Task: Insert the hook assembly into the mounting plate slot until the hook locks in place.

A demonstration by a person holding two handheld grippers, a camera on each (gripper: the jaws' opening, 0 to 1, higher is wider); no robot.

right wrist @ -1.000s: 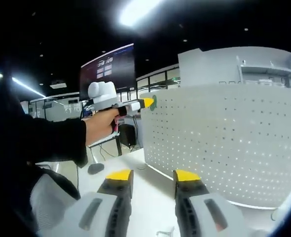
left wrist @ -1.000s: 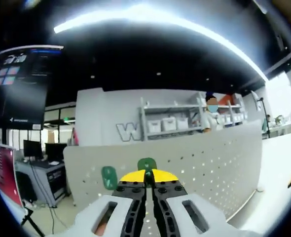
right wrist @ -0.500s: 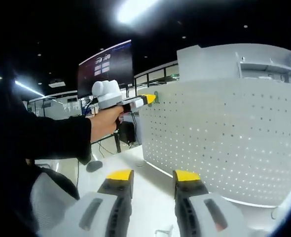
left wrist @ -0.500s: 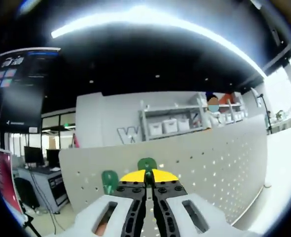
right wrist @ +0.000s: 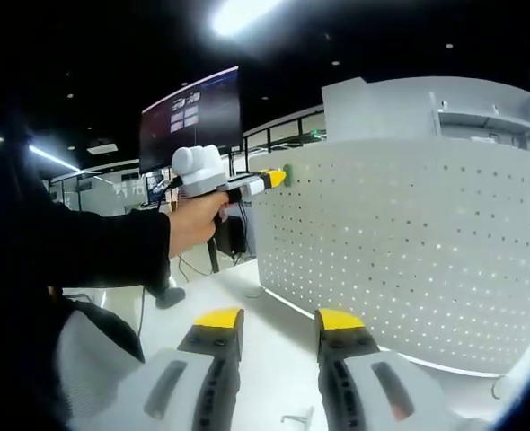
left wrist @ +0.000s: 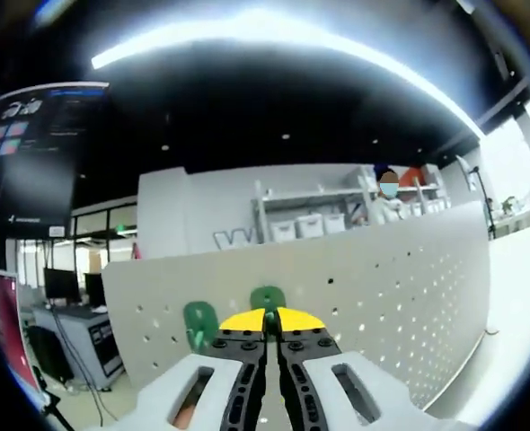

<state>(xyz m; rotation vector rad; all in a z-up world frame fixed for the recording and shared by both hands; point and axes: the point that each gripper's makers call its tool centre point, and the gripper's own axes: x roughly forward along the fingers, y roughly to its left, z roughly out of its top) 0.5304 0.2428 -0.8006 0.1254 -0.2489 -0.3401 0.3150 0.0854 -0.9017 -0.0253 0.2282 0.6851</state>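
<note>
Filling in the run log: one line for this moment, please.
left hand-held gripper: shut on green hook, at pegboard top corner | right hand-held gripper: open, empty | second green hook: on pegboard

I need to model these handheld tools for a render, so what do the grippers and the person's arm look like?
Each gripper has a white moulded body with slotted cut-outs, black fingers and yellow fingertip pads: the left gripper and the right gripper. In the right gripper view the left gripper appears side-on with a rounded white top and a yellow tip. The person's sleeve is black.
</note>
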